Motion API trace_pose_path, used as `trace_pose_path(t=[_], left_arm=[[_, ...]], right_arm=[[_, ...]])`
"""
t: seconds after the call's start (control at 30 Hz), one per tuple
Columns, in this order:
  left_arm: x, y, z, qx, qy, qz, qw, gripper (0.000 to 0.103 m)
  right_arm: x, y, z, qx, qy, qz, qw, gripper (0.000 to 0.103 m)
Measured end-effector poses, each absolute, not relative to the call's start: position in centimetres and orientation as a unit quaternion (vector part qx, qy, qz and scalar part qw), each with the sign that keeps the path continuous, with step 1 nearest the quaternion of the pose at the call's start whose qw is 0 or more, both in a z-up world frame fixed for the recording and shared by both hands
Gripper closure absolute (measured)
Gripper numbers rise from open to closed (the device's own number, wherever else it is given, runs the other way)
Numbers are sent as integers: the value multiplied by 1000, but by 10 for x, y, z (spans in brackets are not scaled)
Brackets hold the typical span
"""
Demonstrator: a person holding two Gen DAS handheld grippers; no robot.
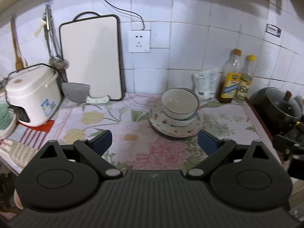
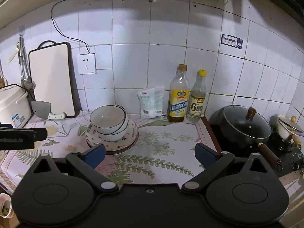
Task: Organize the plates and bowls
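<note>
**Grippers spread and empty before the stacked dishes**

Jaws of the left gripper (image 1: 154,142) stand wide apart, holding nothing and touching nothing, above the flowered counter cloth (image 1: 133,152). The right gripper (image 2: 150,154) is likewise spread wide and empty over the same cloth, with bare cloth between its blue pads.

Just ahead of the left gripper, slightly toward its right finger, sits the stack: white bowls (image 1: 179,104) nested and tilted, resting on patterned plates (image 1: 175,129). In the right wrist view the stack lies ahead and toward the left finger; how many bowls are nested is hard to count, perhaps three.

Open cloth lies left of the stack up to the rice cooker (image 1: 32,95), and right of it up to the counter's edge, where a lidded black pot (image 2: 245,123) stands on the stove. Behind, against the tiled wall, are two bottles (image 2: 187,96), a plastic packet (image 2: 151,102), a cutting board (image 1: 91,57) and a cleaver (image 1: 79,93).
</note>
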State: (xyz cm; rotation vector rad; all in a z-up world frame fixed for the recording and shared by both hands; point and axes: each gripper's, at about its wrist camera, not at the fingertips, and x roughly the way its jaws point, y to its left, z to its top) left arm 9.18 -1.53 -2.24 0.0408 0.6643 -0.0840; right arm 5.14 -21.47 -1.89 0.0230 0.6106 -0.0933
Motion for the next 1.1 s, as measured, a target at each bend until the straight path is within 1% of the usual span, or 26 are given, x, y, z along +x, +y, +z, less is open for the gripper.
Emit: trace_pose_path(t=[0.23,0.47,0.63,0.77,0.83,1.1], left_arm=[[91,-12,-22,21,325,-39,945,5],[92,-7,-25,33,321,-37,946,5],[90,-6,-28,35,322,-43,945,5],[88,-6,-30,34,317,-51,946,5],[88,-6,-31,28,320,-53,945,0],[89,-7,-40,29,331,-46,942,0]], right_arm=[[48,-205,-20,-1,287,-43,957,2],[51,-207,-33,18,291,-50,955,1],[51,-204,-37,10,292,-53,955,1],[49,-201,-34,-3,278,-59,959,1],[47,-200,-33,-11,269,-65,961,1],[46,-194,-38,-17,264,-67,962,1]])
